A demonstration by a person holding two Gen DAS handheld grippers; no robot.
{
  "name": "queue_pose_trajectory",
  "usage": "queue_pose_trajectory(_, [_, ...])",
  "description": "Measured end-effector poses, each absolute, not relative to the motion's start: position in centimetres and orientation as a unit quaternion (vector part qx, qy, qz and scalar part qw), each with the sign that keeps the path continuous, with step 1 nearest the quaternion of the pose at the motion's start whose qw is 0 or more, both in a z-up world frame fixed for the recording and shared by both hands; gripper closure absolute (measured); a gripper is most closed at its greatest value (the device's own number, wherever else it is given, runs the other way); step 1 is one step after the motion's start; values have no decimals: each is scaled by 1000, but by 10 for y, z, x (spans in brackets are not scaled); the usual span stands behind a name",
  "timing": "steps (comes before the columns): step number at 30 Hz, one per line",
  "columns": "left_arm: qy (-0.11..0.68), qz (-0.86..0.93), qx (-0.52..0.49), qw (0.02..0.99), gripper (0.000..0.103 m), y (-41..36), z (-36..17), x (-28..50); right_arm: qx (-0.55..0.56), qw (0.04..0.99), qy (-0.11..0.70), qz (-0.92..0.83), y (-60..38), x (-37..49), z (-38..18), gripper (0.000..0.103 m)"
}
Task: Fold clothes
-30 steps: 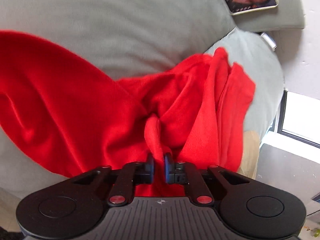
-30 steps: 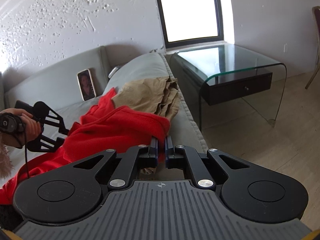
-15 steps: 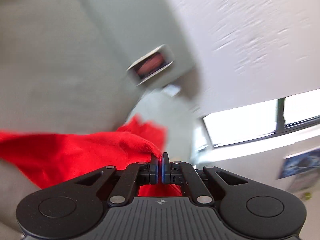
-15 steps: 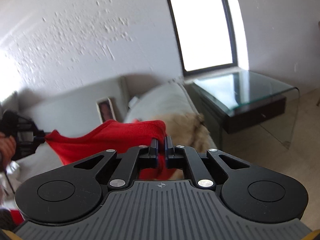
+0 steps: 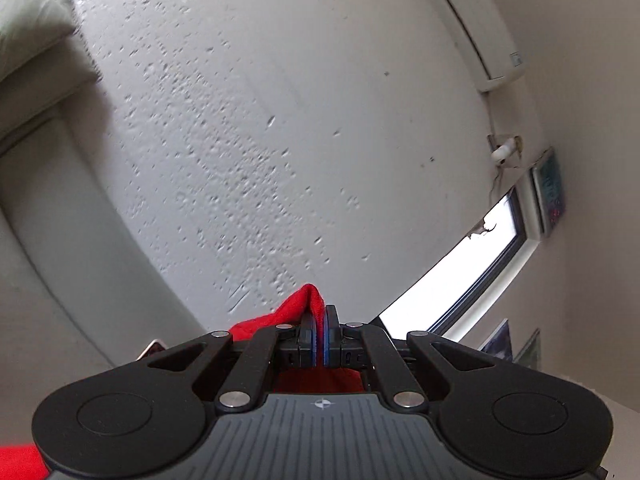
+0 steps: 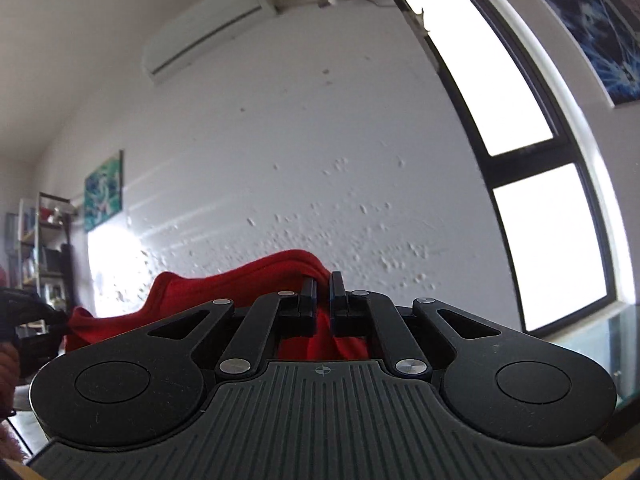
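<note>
against the pitted white wall (image 6: 320,160), i had the red garment (image 6: 256,280) raised between my left gripper (image 5: 320,330) and right gripper (image 6: 323,300), both clamped on it, with no fold made yet.

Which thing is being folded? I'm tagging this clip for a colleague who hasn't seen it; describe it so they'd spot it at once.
Against the pitted white wall, below the air conditioner, the red garment stretches between the right gripper and left gripper, both clamped on it. Nothing else here is bright red cloth.
</note>
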State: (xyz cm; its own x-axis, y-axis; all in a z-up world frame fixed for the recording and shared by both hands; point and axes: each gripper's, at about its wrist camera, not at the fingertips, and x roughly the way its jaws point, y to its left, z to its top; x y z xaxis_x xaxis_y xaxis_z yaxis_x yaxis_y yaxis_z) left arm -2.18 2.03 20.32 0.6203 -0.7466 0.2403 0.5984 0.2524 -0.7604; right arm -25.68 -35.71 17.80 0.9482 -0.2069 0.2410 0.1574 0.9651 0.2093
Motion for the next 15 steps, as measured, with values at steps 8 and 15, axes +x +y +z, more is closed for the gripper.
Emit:
queue_pose_trajectory(8, [143,-367,-389,833,102,19,189,18,75,991,-100,-48,-337,-208,207,98])
queue_pose_trajectory(15, [228,-318,-357,848,103,-31,162,139,94,991,51,-82,-384,-56,160,99])
